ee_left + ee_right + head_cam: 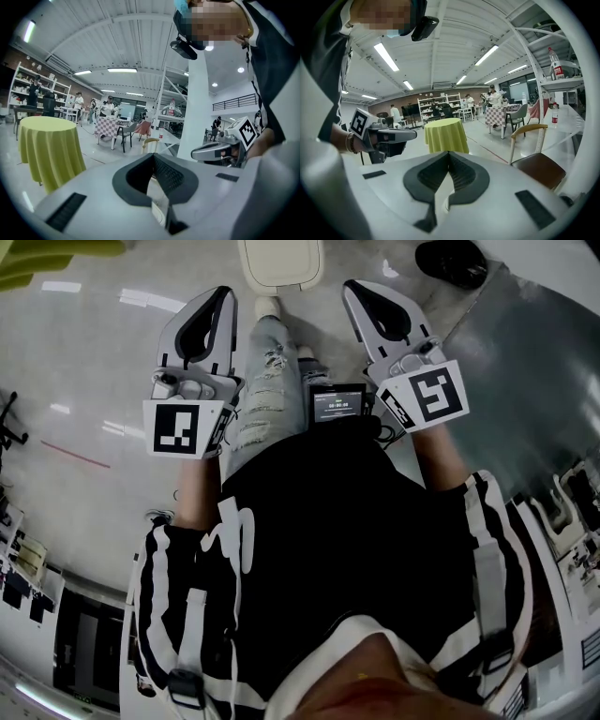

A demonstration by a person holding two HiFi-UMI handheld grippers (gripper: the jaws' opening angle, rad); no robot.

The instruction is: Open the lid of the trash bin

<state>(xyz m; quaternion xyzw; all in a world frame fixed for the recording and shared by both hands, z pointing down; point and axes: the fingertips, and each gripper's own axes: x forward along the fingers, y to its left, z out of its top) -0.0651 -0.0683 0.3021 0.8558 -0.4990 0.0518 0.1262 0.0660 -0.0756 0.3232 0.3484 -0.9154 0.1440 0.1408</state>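
Observation:
The trash bin (pixel 279 261), cream with a rounded lid that lies down flat, stands on the floor at the top middle of the head view. A person's shoe (pixel 269 307) is just in front of it. My left gripper (pixel 223 294) is held to the left of the bin and my right gripper (pixel 352 287) to its right, both short of it and touching nothing. Each has its jaws closed tip to tip with nothing between them. Both gripper views look up into the hall, and the bin is hidden from them. The left gripper view shows the right gripper (pixel 224 149); the right gripper view shows the left gripper (pixel 386 136).
A round table under a yellow-green cloth (pixel 49 150) (pixel 445 133) stands on the glossy floor. A wooden chair (pixel 534 161) is at the right, beside a white pillar (pixel 197 108). A grey mat (pixel 530 381) and a black object (pixel 450 261) lie at the upper right.

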